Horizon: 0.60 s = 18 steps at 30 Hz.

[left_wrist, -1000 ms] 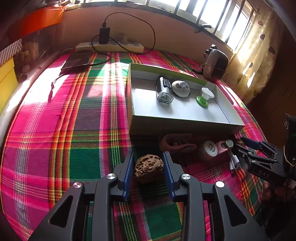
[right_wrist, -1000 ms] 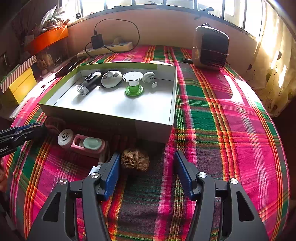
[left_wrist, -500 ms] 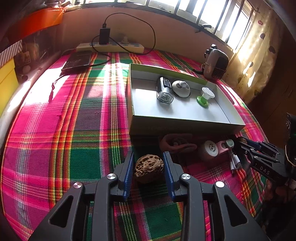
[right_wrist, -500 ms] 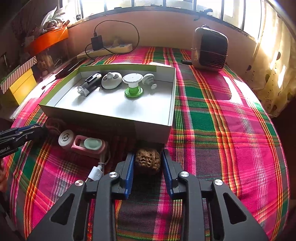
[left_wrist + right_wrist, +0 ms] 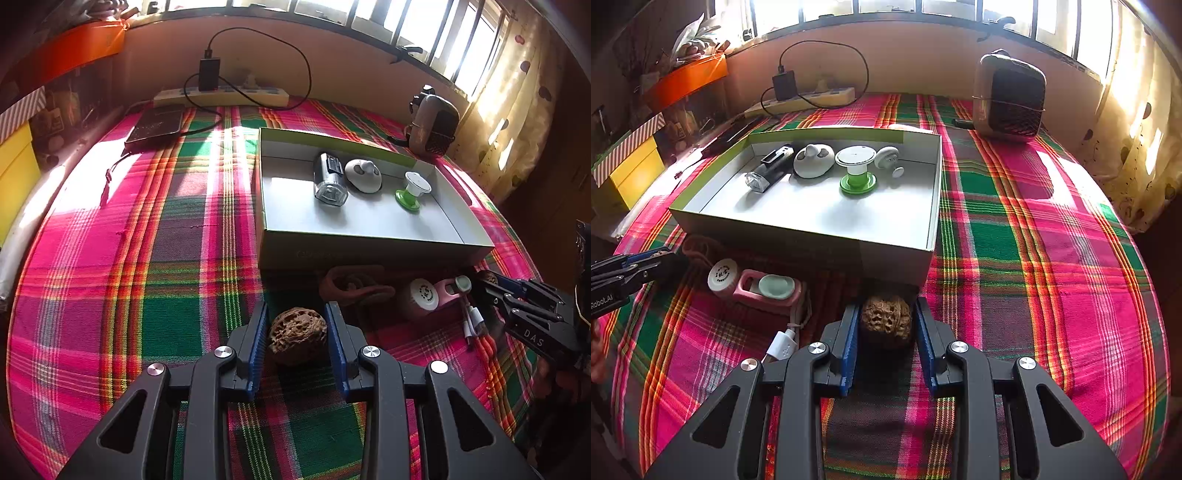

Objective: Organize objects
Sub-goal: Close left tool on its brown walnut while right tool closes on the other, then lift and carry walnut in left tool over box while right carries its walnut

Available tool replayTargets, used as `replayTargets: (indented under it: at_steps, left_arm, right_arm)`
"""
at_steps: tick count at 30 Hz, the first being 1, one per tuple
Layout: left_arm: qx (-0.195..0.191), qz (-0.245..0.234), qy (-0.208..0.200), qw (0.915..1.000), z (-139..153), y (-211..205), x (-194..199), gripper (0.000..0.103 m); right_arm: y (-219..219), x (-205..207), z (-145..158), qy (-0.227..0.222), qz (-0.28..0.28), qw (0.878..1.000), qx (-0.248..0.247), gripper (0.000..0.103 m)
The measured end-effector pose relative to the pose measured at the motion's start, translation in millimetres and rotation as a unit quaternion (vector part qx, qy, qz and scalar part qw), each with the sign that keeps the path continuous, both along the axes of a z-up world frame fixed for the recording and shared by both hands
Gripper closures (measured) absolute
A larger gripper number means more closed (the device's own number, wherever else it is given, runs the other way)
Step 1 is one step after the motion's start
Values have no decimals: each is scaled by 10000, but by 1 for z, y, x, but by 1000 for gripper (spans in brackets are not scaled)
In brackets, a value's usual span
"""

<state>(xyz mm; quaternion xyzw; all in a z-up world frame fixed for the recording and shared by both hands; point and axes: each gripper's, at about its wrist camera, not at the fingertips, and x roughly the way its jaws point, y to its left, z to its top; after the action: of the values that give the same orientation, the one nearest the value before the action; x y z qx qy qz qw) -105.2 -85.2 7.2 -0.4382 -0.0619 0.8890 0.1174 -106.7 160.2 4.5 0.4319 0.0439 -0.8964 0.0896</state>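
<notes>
We are noting the right hand-held gripper [image 5: 886,326], wide open a second ago, now gripping a walnut [image 5: 885,320] at lower centre by the box [image 5: 897,254], ready for lifting in, while the left hand-held gripper [image 5: 297,334] is clasping another walnut [image 5: 297,335].

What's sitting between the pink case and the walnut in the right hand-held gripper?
In the right wrist view, a white USB cable lies between the pink case and the walnut clamped in the right hand-held gripper.

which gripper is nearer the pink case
Right. The right gripper sits just beside the pink case; the left gripper is farther off, past the brown coil.
</notes>
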Motion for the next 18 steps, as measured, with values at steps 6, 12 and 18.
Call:
replayTargets:
  at_steps: [6,12,18]
  left_arm:
    - [-64,-20,2,10000,0,1,0,75]
    - [-71,-50,-21,10000,1,0,0,75]
    - [-52,-57,25,10000,7,1,3,75]
  right_arm:
    - [0,0,0,-1,-4,10000,-19,73]
    - [0,0,0,-8,-3,10000,-68,73]
    - [0,2,2,9,65,9998,-182,73]
